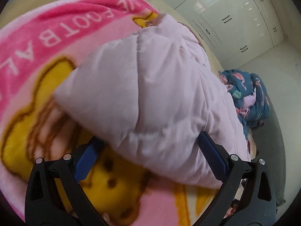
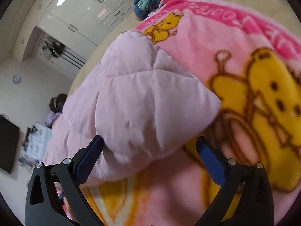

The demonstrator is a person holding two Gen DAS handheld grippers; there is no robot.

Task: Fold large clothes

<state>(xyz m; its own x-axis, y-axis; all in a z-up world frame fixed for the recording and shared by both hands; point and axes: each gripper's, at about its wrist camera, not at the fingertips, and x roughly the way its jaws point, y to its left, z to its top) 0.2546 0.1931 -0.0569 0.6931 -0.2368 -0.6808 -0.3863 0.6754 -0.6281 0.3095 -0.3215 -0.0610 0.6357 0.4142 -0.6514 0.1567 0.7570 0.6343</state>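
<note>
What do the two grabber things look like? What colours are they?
Both look alike. The left gripper has two black plastic arms with triangle-shaped holes, round silver screws on top, and flat blue textured pads on the inside of each finger. The right gripper is the same: black frame, silver screws, blue pads.

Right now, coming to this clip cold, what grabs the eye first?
A puffy pale pink quilted jacket fills the middle of both wrist views, bulging between each gripper's open blue fingers. Under it lies a loud pink blanket with yellow cartoon bears and white lettering. A crumpled dark blue patterned garment sits at the far edge, white wardrobe doors behind.
</note>
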